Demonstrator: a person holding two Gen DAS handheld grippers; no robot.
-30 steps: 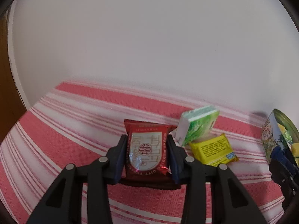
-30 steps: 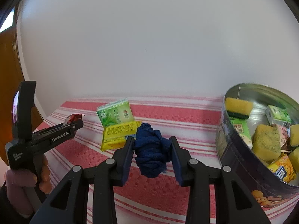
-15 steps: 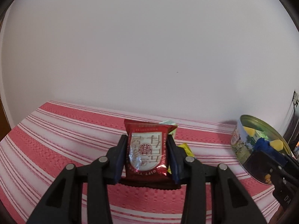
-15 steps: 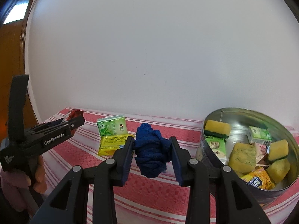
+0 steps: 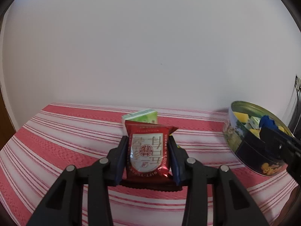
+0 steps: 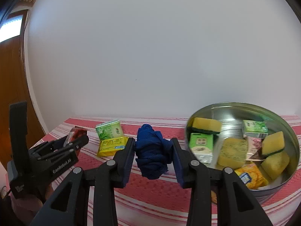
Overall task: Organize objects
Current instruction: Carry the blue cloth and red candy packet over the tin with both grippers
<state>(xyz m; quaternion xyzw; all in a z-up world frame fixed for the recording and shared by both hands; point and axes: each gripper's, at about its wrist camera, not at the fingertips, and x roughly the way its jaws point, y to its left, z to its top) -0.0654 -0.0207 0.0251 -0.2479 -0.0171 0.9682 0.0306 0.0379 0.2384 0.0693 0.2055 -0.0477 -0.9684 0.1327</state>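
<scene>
My left gripper (image 5: 148, 146) is shut on a red snack packet (image 5: 147, 151) and holds it above the striped cloth. My right gripper (image 6: 153, 148) is shut on a bundle of dark blue cord (image 6: 152, 153), just left of the round metal tin (image 6: 293, 145). The tin holds yellow sponges (image 6: 207, 125), green boxes (image 6: 201, 146) and other packets. In the left wrist view the tin (image 5: 242, 150) is at the right, with the blue cord (image 5: 268, 122) over its rim. A green box (image 6: 109, 131) and a yellow packet (image 6: 111, 146) lie on the cloth to the left.
The table carries a red and white striped cloth (image 5: 65, 141). A white wall (image 5: 150, 47) stands right behind it. A wooden door (image 6: 11, 86) is at the far left. The left gripper shows in the right wrist view (image 6: 75, 141), left of the green box.
Both grippers have risen and swung right toward the tin with their loads. The tin now shows more fully in both views, and the blue cord is closer to its rim.
</scene>
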